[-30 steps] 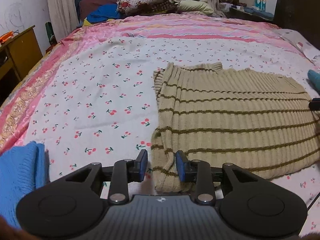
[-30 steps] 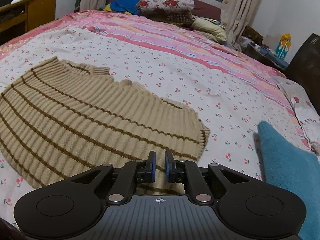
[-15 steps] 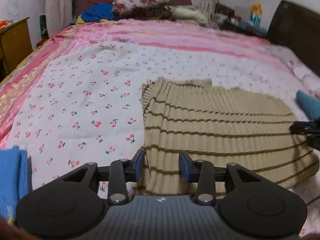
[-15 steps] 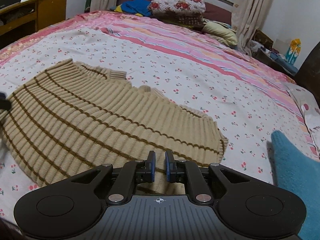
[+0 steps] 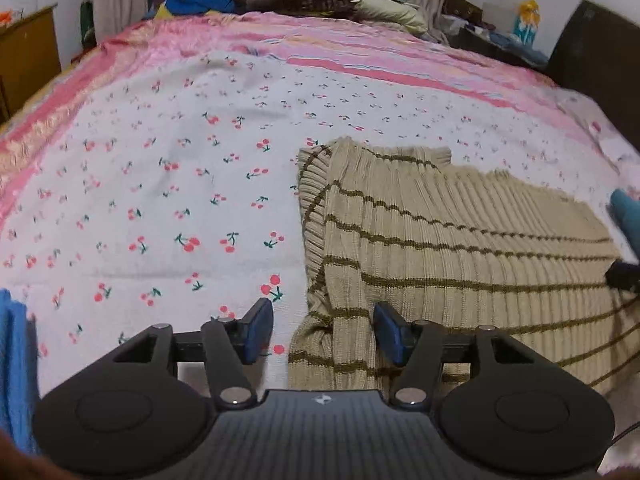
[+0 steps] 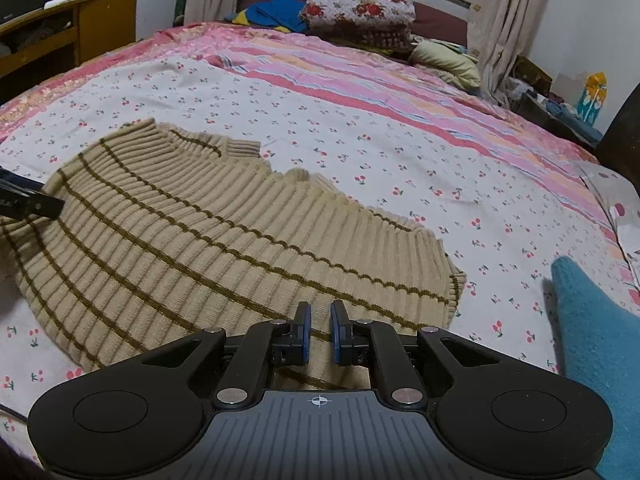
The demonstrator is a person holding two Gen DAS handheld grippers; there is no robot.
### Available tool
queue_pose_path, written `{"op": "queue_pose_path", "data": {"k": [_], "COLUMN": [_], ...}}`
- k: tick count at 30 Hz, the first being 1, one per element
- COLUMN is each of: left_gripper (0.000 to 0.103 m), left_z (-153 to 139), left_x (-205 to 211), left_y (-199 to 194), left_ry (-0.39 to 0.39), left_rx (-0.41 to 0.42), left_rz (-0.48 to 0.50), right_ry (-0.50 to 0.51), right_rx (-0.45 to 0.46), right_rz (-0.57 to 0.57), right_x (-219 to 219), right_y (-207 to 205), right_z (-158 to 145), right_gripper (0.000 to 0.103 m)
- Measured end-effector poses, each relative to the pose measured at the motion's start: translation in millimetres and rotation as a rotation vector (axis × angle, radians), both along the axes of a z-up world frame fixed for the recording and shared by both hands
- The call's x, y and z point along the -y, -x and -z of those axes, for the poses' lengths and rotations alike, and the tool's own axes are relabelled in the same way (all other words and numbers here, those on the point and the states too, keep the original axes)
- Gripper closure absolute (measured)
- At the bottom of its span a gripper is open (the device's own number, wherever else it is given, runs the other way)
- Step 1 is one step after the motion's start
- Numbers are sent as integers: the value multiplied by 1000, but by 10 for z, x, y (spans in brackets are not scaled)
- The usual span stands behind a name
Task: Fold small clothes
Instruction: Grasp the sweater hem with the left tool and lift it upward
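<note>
A beige ribbed knit garment with thin brown stripes [image 5: 460, 248] lies spread on the cherry-print bedsheet [image 5: 180, 184]; it also shows in the right wrist view [image 6: 208, 240]. My left gripper [image 5: 324, 330] is open, its jaws wide apart astride the garment's near left edge, which is bunched up between them. My right gripper [image 6: 320, 322] has its jaws a narrow gap apart over the garment's near right hem, with nothing visibly held. The left gripper's finger shows at the left edge of the right wrist view [image 6: 28, 202].
A blue folded cloth [image 5: 12, 368] lies at the near left. A teal cloth [image 6: 596, 344] lies at the right. Pillows [image 6: 360, 12] and bedding sit at the head. A wooden desk [image 6: 96, 20] stands left of the bed, a dark headboard [image 5: 600, 52] at the right.
The left gripper's jaws have opened wider and moved onto the garment's left edge. The right gripper moved forward a little over the hem, its jaw gap slightly wider.
</note>
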State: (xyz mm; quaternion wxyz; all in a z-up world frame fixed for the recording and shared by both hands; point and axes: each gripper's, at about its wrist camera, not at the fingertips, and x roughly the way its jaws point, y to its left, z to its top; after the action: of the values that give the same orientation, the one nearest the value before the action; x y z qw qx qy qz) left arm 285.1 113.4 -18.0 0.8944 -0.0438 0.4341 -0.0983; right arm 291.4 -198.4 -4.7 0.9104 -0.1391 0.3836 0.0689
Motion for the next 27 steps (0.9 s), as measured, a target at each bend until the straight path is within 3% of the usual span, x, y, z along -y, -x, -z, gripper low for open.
{"op": "queue_pose_path", "data": {"k": [7, 9, 11, 19, 22, 27], "left_gripper": [61, 81, 85, 88, 88, 88], "left_z": [4, -9, -47, -329, -354, -371], "left_x": [-11, -42, -14, 268, 459, 706], "left_y": [74, 50, 66, 253, 316, 388], "left_ry": [62, 127, 141, 186, 156, 108], "left_rx": [-29, -51, -40, 48, 56, 55], "left_rz": [24, 2, 3, 92, 149, 240], "right_ry": [-9, -15, -26, -90, -134, -109], "right_rx": [0, -1, -1, -4, -7, 22], "right_rz": [-4, -6, -8, -13, -20, -81], "right_x": [-1, -6, -5, -12, -60, -256], "right_y": [-30, -35, -41, -111, -187, -236], "right_z": [-6, -10, -26, -117, -188, -285], "right_gripper": [91, 91, 91, 91, 91, 91]}}
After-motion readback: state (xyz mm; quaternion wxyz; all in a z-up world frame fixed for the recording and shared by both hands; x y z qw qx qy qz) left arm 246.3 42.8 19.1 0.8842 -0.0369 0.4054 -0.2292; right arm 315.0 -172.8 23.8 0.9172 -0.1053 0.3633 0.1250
